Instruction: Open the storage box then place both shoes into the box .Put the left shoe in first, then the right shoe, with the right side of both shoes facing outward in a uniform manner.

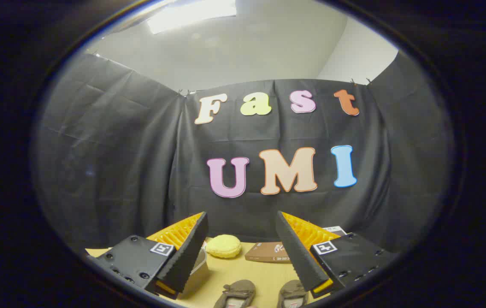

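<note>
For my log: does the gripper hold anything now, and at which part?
Nothing is held. The gripper is open, its fingers wide apart above the table; both shoes lie untouched below.

At the bottom of the frame the gripper [241,229] holds its two fingers wide apart with nothing between them. Below them, on the wooden table [234,269], lie two brown shoes [236,294] [292,295] side by side. Farther back sit a yellow round sponge [223,246] and a brown flat box [267,252]. A clear container [198,269] stands beside the left finger.
</note>
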`<state>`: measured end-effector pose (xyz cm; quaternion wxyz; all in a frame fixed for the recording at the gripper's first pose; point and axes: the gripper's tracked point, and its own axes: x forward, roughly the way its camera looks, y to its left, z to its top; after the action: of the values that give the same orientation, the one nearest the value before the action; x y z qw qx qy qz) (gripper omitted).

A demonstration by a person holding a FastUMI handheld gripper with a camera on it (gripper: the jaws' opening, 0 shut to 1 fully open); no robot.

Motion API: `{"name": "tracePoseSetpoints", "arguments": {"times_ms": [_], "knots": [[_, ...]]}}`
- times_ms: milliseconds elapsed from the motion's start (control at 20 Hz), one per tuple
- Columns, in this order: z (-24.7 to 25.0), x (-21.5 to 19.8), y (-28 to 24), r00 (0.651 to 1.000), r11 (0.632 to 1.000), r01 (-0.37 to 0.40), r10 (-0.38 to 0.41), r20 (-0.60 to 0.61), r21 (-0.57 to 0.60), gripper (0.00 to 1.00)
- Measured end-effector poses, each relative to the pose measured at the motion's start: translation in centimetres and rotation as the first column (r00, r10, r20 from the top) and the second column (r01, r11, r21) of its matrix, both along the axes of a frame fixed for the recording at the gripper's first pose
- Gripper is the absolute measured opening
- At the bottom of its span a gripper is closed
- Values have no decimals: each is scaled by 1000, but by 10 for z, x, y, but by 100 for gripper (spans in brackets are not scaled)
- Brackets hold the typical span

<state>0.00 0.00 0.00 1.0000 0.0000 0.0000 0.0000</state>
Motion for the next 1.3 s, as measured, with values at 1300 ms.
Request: {"name": "tracePoseSetpoints", "arguments": {"times_ms": [1300], "knots": [[-78,14,39,963,951,-122,182,-197,285,100]]}}
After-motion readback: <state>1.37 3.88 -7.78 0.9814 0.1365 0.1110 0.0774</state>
